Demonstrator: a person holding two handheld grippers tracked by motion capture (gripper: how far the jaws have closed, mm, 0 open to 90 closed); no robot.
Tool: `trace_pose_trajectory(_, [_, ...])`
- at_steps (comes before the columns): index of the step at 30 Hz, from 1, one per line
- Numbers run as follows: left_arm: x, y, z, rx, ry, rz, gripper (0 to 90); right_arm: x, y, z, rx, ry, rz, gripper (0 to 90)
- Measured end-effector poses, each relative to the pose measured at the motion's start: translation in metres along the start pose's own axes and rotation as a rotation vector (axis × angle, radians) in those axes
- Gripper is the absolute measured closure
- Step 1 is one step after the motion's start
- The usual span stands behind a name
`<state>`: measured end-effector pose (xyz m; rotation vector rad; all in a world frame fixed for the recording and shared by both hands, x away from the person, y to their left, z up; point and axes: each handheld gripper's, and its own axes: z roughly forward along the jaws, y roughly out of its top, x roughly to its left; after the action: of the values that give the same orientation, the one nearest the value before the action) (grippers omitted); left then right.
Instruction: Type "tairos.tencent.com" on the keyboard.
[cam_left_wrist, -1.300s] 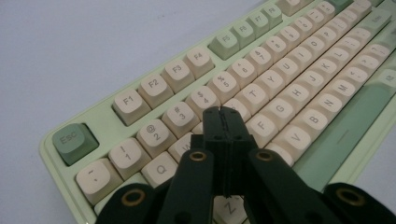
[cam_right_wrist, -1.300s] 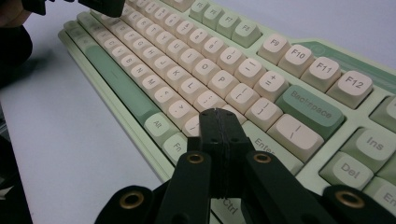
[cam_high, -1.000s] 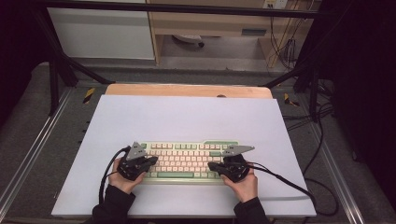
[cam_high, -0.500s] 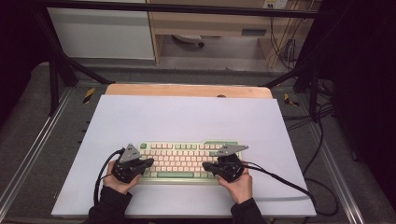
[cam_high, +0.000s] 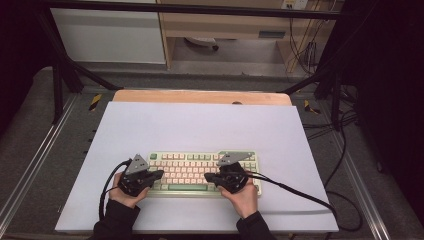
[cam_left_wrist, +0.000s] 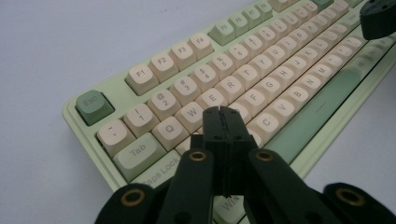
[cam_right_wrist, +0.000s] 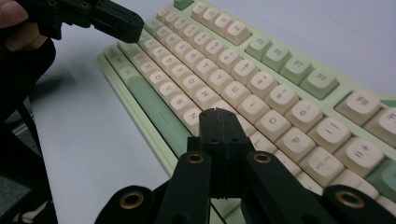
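Note:
A pale green keyboard (cam_high: 200, 161) with cream keys lies near the front of a white mat (cam_high: 200, 127). My left gripper (cam_high: 160, 174) is shut and empty, its tip over the keyboard's left end. In the left gripper view the closed jaws (cam_left_wrist: 222, 113) hover above the letter keys near the left of the keyboard (cam_left_wrist: 280, 60). My right gripper (cam_high: 207, 177) is also shut and empty, with its tip over the middle of the bottom rows. In the right gripper view its tip (cam_right_wrist: 217, 113) sits above the lower letter keys of the keyboard (cam_right_wrist: 271, 84), and the left gripper (cam_right_wrist: 122, 22) shows farther off.
The mat rests on a wooden tabletop (cam_high: 200, 96) inside a black frame. A black cable (cam_high: 295, 192) trails from the right gripper across the mat to the right. More cables (cam_high: 345, 130) hang off the table's right side. Metal rails (cam_high: 30, 165) run along both sides.
The right gripper has slid to the left along the keyboard, from its right end towards the middle. The left gripper has stayed about where it was.

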<state>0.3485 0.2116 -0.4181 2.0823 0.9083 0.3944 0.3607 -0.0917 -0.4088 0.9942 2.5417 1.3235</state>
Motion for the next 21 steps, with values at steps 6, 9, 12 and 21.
trace_pose_trajectory(6, [0.0,0.0,0.0,0.002,-0.003,0.002,90.0,0.008,0.006,0.015,0.007,0.012,-0.013,90.0])
trace_pose_trajectory(9, [0.0,0.0,0.001,0.002,-0.003,0.001,90.0,0.01,0.007,0.022,0.009,0.016,-0.014,90.0])
trace_pose_trajectory(12, [0.0,0.0,0.001,0.001,-0.002,0.0,90.0,0.01,0.006,0.027,0.018,0.016,-0.005,90.0])
trace_pose_trajectory(21, [0.0,0.0,0.001,0.003,-0.001,-0.001,90.0,0.012,0.005,0.039,0.028,0.022,-0.008,90.0])
